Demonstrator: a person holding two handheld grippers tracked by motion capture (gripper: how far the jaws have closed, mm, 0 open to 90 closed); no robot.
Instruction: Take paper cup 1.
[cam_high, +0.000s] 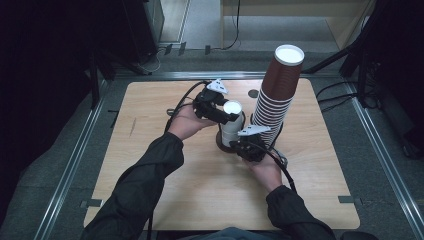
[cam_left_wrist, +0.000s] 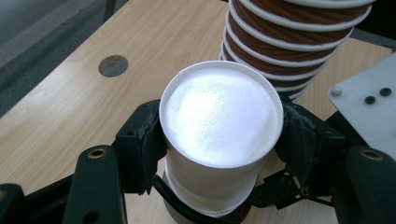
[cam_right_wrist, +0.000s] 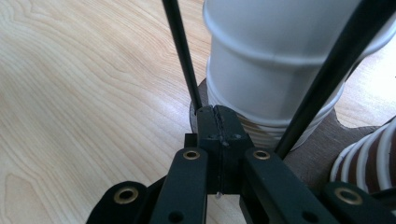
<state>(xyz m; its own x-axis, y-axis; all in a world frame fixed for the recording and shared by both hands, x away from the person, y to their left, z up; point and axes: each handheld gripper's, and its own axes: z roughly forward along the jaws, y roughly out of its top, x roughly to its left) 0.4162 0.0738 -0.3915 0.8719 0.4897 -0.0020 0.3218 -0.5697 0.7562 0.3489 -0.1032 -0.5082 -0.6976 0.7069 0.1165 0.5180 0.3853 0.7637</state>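
Left gripper view: left gripper clamps the top white upturned paper cup, right gripper pinched shut against the short nest's base beside the tall brown stack near the tabletop's far edge; nested cups may lift together.

The high view looked forward and down from above the person's side, taking in the whole tabletop from some way off. The left gripper view sat very close, facing down on the white cup, with the stack of brown cups behind. The right gripper view lay low, near the wood, facing what seemed the same white cup's lower side. All three shared that cup.
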